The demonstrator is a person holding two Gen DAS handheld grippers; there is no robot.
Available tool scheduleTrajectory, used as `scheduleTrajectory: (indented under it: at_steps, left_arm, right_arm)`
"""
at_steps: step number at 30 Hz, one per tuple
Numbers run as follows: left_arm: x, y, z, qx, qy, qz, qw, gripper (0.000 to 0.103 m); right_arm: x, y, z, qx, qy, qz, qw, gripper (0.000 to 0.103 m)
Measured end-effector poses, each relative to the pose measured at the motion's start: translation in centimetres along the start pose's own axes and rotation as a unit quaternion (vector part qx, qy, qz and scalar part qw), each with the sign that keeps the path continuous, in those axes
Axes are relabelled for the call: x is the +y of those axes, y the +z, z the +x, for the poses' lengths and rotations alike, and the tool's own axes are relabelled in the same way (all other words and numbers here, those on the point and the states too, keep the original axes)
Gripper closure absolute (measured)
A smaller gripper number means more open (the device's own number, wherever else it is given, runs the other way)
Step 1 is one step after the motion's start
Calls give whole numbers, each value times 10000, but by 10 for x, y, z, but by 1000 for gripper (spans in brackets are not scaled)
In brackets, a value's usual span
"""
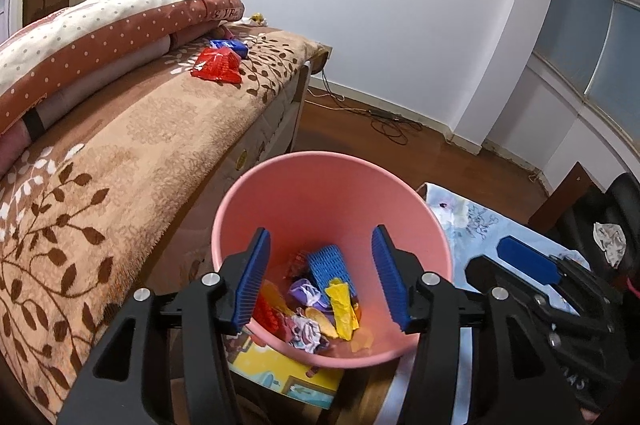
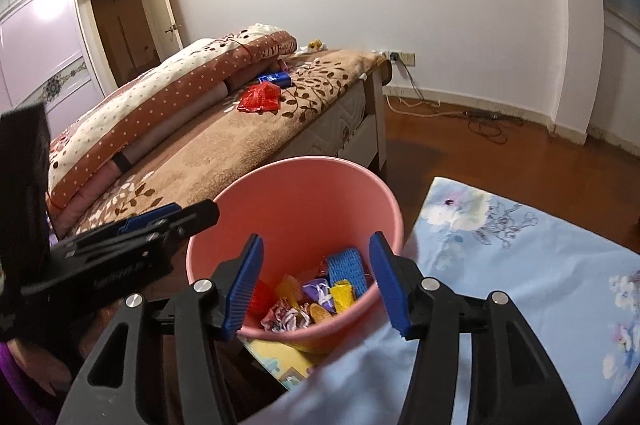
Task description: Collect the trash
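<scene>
**Spotter:** Your left tongs (image 1: 322,281) sit closest to the lens, blue pads spread wide with nothing between them. Directly beyond and below their tips is the pink bin (image 1: 280,185).

**Operator:** And my right tongs?

**Spotter:** Your right tongs (image 2: 316,283) are just as widely parted and hold nothing. They hang over the near rim of the same bin, with your left tongs just to their left, over the bin's left rim.

**Operator:** What's in the bin?

**Spotter:** Past your left tongs' tips, on the bin floor, lies a heap of trash (image 1: 316,305): a blue mesh sleeve (image 1: 330,267), a yellow wrapper (image 1: 342,309), a purple one, some red and crumpled white pieces.

**Operator:** Anything still out?

**Spotter:** Yes. Far ahead and left of both tongs, on the bed (image 1: 132,161) with the leaf-patterned blanket, you have a red wrapper (image 1: 218,65). A blue packet (image 1: 230,45) touches its far edge. Both lie beside the folded dotted quilt (image 1: 100,33). Something small and yellow (image 1: 257,19) sits at the bed's far end; you cannot tell what it is.

**Operator:** To the right?

**Spotter:** A pale blue flowered cloth (image 2: 520,265) lies right of your right tongs, beside the bin.
</scene>
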State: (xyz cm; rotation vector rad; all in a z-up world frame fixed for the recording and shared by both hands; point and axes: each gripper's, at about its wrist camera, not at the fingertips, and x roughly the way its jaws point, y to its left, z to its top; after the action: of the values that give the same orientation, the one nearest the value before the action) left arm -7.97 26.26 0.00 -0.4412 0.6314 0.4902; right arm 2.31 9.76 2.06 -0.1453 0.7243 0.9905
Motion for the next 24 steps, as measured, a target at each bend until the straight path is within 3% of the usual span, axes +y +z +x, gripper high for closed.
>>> scheduleTrajectory:
  at_steps: [10, 14, 24]
  left_arm:
    - [-20, -10, -11, 118, -172, 86, 9997, 49]
    - [-30, -15, -19, 80, -220, 155, 9996, 42]
    - [-53, -30, -41, -54, -354, 344, 9988, 42]
  right_arm:
    - [-10, -23, -37, -139, -136, -55, 9998, 47]
    - [-16, -35, -51, -171, -241, -53, 9995, 46]
    - [-39, -59, -78, -197, -433, 327, 9983, 46]
